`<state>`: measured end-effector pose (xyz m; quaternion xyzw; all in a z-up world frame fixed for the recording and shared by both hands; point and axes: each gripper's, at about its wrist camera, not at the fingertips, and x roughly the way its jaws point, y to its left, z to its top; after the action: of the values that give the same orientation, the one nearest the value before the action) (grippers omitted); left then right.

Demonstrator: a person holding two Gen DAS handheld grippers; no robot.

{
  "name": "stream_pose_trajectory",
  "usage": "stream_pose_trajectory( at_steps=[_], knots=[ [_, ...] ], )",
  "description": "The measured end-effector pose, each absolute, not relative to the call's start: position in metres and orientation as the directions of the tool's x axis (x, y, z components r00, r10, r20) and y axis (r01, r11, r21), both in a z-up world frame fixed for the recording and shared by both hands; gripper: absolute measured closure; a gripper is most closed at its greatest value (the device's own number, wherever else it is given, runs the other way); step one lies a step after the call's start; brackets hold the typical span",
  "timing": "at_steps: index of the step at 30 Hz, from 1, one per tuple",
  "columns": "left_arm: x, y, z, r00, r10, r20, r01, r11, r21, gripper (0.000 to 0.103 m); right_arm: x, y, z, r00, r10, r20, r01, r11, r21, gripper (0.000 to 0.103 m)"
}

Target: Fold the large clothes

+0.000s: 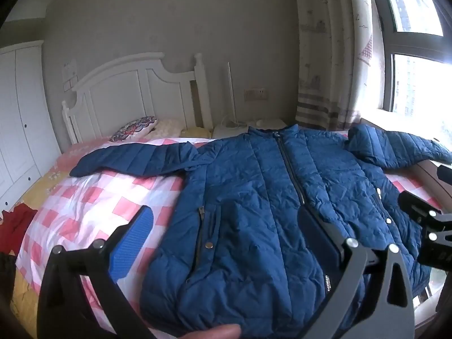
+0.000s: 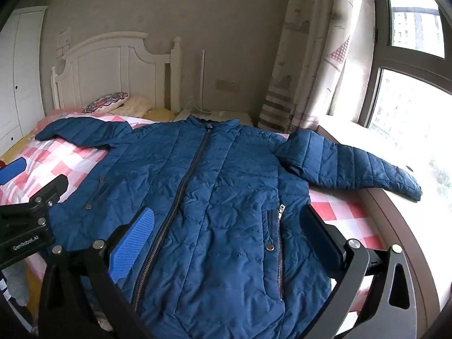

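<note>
Left wrist: left gripper [image 1: 226, 240] jaws wide | above jacket [image 1: 254, 197], empty.

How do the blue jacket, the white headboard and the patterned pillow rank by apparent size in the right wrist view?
1. Blue jacket, the largest by far, though it also lies nearest to the camera.
2. White headboard.
3. Patterned pillow, the smallest; it and the headboard are far off, so their true sizes stay unsure.
</note>
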<state>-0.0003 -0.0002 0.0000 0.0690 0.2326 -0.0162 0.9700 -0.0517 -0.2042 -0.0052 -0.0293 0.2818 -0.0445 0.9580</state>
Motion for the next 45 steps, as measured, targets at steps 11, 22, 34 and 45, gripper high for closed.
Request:
stream_pose_trajectory(
  at_steps=[11, 22, 34, 45],
  knots=[
    [0.001, 0.0, 0.0, 0.881, -0.004, -0.474, 0.066, 0.991, 0.114, 0.002, -0.05, -0.201, -0.004, 0.836, -0.098, -0.54, 0.063, 0.995, -0.082, 0.004],
    [0.002, 0.006, -0.009, 0.871, -0.013, -0.492, 0.07, 0.993, 0.097, 0.002, -0.049, -0.198, -0.006, 0.835, -0.089, -0.544, 0.056, 0.995, -0.077, 0.004],
    [0.003, 0.007, -0.011, 0.867, -0.011, -0.498, 0.066, 0.993, 0.093, 0.002, -0.049, -0.198, -0.01, 0.835, -0.086, -0.544, 0.052, 0.996, -0.077, 0.004],
    [0.002, 0.009, -0.013, 0.866, -0.013, -0.5, 0.067, 0.994, 0.09, 0.002, -0.051, -0.197, -0.014, 0.835, -0.093, -0.543, 0.052, 0.995, -0.09, 0.004]
  ],
)
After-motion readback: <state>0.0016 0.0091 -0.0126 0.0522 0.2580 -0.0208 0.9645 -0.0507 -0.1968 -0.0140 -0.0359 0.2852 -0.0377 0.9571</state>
